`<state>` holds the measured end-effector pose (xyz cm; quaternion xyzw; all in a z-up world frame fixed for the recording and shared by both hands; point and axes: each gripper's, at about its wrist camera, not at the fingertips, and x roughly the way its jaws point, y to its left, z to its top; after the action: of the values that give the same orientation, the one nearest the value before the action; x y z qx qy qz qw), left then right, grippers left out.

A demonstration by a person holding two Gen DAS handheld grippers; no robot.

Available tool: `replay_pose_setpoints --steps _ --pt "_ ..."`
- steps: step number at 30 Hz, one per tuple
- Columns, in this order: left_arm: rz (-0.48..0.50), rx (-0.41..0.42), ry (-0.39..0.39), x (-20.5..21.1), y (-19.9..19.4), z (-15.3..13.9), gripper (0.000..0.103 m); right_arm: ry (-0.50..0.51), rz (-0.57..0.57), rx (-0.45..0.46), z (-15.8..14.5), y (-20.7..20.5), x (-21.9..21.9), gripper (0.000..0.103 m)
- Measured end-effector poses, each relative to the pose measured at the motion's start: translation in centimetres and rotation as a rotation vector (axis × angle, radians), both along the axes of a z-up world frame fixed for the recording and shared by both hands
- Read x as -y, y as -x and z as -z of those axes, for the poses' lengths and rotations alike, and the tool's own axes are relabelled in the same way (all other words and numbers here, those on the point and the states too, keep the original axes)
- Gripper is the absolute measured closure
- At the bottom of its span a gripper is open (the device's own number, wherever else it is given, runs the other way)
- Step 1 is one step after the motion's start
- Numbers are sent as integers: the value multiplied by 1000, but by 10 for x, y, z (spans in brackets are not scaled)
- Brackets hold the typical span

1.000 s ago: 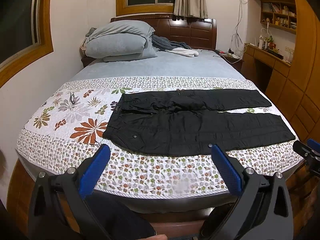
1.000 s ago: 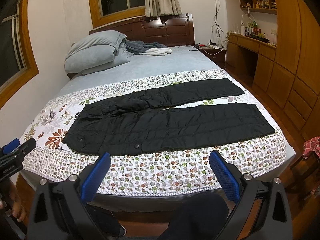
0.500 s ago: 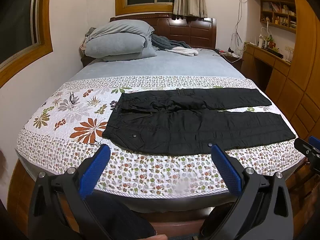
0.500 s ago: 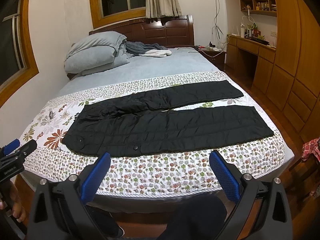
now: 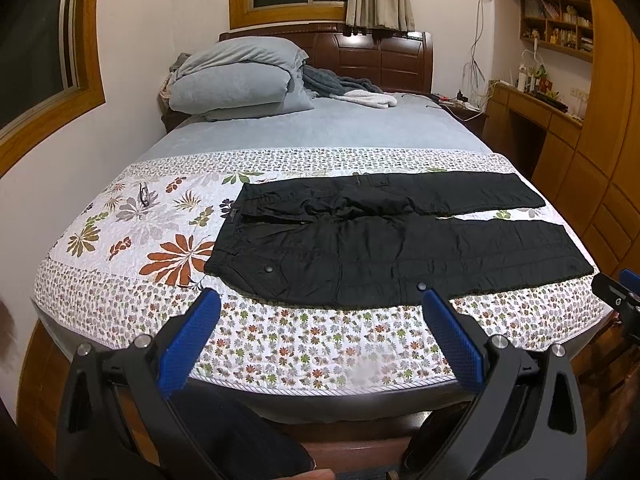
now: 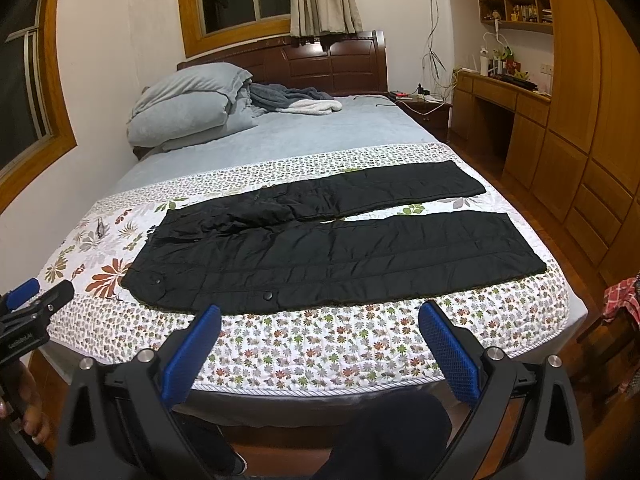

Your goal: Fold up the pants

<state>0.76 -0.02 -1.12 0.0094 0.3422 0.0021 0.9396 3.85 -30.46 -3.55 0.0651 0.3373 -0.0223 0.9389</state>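
Note:
Black pants (image 5: 384, 244) lie flat across the floral quilt (image 5: 120, 240) on the bed, waistband at the left, both legs spread apart toward the right; they also show in the right wrist view (image 6: 332, 248). My left gripper (image 5: 320, 312) is open and empty, held off the bed's near edge below the waist end. My right gripper (image 6: 320, 324) is open and empty, also short of the near edge, below the near leg. Each gripper shows at the edge of the other's view, the right gripper (image 5: 620, 292) and the left gripper (image 6: 32, 300).
Folded grey bedding and pillows (image 5: 240, 76) sit at the headboard with a grey and white blanket (image 5: 352, 92). A small dark object (image 5: 143, 196) lies on the quilt at the left. A wooden desk and cabinets (image 6: 560, 140) line the right wall.
Both views have shifted slightly; the bed and pants look a little lower and nearer in frame. Both grippers stay open. The pants have not moved.

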Motion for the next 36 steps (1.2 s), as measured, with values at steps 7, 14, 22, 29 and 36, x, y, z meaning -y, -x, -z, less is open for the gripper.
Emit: replay_pose_setpoints --steps 7,14,22,29,36 --pt "0 -9 -9 2 -5 1 3 -4 0 -2 1 -2 1 3" --pt "-2 -18 -18 6 -11 2 3 -8 0 -8 4 -8 5 3" --pt "-4 -28 -20 6 -17 6 3 -8 -1 -14 8 -13 8 3" --pt "116 -133 271 -43 -54 36 3 -94 -15 -20 27 -36 44 3" --pt "-24 -228 651 -165 -129 111 3 -407 53 -110 93 -90 153 3"
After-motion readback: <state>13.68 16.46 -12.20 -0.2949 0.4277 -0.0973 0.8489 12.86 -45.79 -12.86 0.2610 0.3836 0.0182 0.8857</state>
